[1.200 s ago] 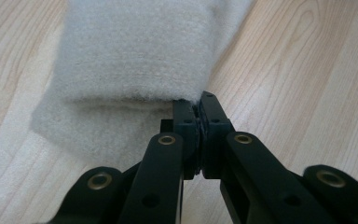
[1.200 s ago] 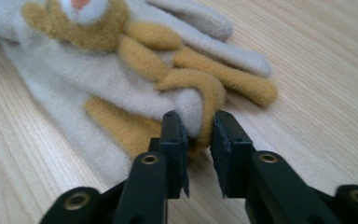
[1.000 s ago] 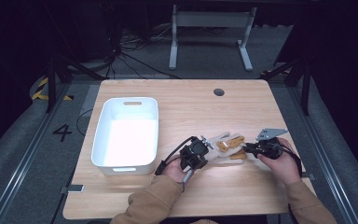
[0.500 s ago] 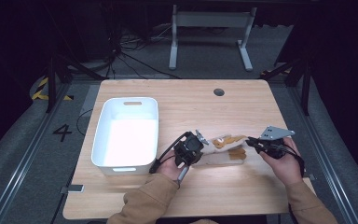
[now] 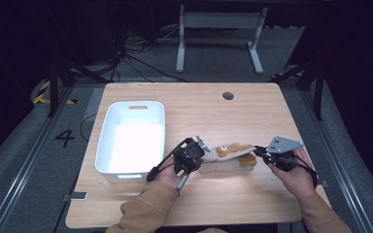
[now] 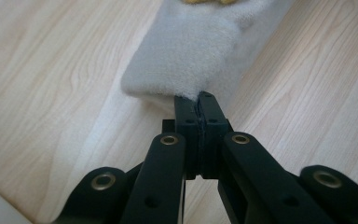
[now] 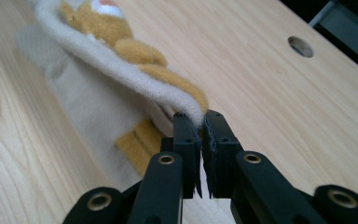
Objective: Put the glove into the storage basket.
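Sock (image 5: 230, 158), fleece w/ bear print, stretched btwn both jaw sets, low over bench (image 5: 213, 109). L gripper (image 6: 199, 100) clamped on cuff hem; R gripper (image 7: 202, 119) pinching toe edge. Soft, light, floppy, so grip hems.

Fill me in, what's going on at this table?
A person holds a gripper in each hand. The left gripper is shut on one end of a cream and tan fleece sock, the right gripper on the other end, so it stretches between them just above the table. A white bin sits to its left.
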Demonstrator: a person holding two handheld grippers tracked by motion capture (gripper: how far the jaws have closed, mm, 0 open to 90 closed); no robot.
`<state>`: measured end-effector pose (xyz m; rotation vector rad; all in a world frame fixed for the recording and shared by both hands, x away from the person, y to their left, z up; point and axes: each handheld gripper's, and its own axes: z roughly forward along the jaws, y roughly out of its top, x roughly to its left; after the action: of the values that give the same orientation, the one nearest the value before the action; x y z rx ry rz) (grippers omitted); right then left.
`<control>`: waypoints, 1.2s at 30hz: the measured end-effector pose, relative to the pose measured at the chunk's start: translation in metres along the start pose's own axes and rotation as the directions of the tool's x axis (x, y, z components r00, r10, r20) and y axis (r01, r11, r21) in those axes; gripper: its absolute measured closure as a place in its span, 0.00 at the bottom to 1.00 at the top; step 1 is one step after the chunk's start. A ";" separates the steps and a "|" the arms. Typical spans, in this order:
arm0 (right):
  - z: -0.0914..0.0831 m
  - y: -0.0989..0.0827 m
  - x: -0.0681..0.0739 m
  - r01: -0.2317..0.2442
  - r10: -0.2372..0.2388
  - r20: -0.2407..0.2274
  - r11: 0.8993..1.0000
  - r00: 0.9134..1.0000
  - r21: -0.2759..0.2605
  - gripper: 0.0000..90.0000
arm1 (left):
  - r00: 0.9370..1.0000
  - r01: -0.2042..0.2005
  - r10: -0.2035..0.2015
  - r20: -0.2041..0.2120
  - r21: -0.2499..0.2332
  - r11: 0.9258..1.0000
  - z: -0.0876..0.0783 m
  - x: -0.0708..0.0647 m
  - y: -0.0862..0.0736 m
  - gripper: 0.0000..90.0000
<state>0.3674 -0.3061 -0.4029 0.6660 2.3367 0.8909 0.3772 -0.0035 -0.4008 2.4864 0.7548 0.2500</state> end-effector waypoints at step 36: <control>-0.003 -0.029 -0.026 -0.243 0.259 -0.149 0.962 0.954 0.122 0.52 | 0.993 -0.013 0.018 0.119 -0.047 0.999 -0.016 0.002 0.011 0.61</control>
<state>0.3772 -0.3424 -0.4143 0.9850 2.4940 0.9731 0.3787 -0.0038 -0.3812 2.4395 0.6731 0.1213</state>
